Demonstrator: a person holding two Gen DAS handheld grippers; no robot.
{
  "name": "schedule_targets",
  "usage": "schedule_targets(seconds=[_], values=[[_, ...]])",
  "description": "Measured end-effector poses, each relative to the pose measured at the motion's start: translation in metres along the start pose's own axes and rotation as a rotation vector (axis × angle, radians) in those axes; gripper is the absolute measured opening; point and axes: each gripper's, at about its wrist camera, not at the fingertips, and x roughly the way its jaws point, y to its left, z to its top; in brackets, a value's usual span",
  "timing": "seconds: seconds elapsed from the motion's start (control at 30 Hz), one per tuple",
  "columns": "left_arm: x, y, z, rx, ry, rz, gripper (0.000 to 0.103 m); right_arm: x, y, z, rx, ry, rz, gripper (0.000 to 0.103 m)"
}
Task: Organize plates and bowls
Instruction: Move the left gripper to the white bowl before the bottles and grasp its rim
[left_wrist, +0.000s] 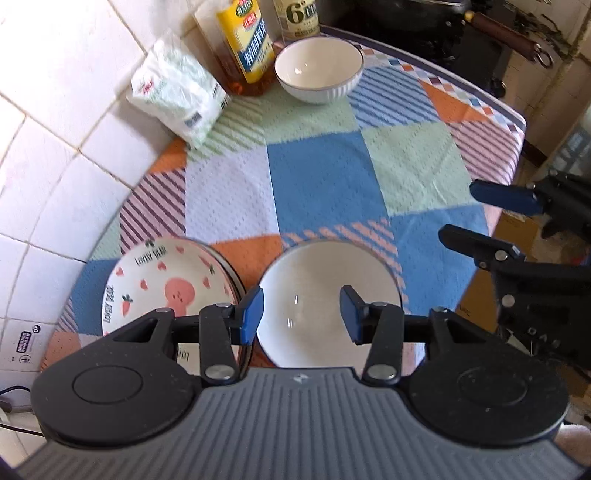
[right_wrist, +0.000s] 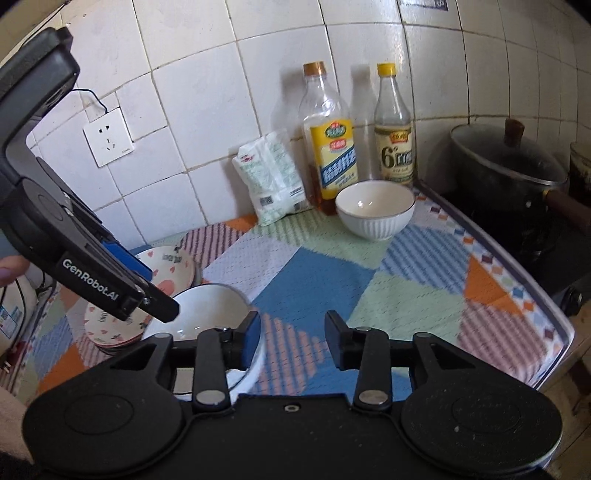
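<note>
A: Tools released: the left tool (left_wrist: 302, 314) hangs steeply over a plain white ceramic bowl (left_wrist: 314, 295) on the patchwork-cloth counter (left_wrist: 321, 177), jaws apart and gripping nothing.

B: And the right tool (right_wrist: 292, 339)?

A: Jaws apart too, empty, angled down just beside that bowl.

B: Progress?

A: Pink-printed plates (left_wrist: 155, 288) sit stacked beside the bowl. A ribbed white bowl (left_wrist: 318, 70) stands well apart near the bottles, seemingly the piece left to gather.

Left gripper (left_wrist: 302, 315) points steeply down, jaws apart, empty; right gripper (right_wrist: 292, 340) likewise empty
</note>
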Motion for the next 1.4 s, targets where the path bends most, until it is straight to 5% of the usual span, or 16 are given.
schedule_targets(seconds=[0.2,0.37,0.4,0.63,0.73,0.9,1.0,1.07,1.27,1.4], values=[[0.001,-0.003,0.034,-0.037,-0.006,0.018,0.051,0.018,-0.046,0.023,0.002,0.014,0.019,0.053],[0.004,-0.006,0.067,-0.070,-0.005,0.083,0.064,0.040,-0.079,0.039,-0.002,0.021,0.004,0.091],[0.002,-0.006,0.073,-0.075,-0.018,0.089,0.068,0.046,-0.086,0.041,-0.010,0.030,-0.014,0.092],[0.021,-0.001,0.108,-0.140,-0.051,0.100,0.074,0.088,-0.124,0.047,-0.042,0.017,0.009,0.093],[0.043,0.009,0.124,-0.210,-0.082,0.049,0.082,0.108,-0.131,0.050,-0.085,0.018,0.022,0.093],[0.087,0.029,0.154,-0.344,-0.114,0.036,0.082,0.151,-0.121,0.049,-0.264,0.042,-0.063,0.093],[0.106,0.036,0.173,-0.375,-0.139,0.051,0.084,0.175,-0.129,0.053,-0.186,0.084,0.000,0.091],[0.123,0.033,0.188,-0.334,-0.094,0.117,0.084,0.188,-0.131,0.057,-0.158,0.091,0.004,0.091],[0.156,0.032,0.205,-0.332,-0.078,0.100,0.084,0.211,-0.126,0.067,-0.218,0.074,0.031,0.091],[0.175,0.035,0.210,-0.373,-0.038,-0.004,0.074,0.221,-0.122,0.078,-0.210,0.097,0.018,0.091]])
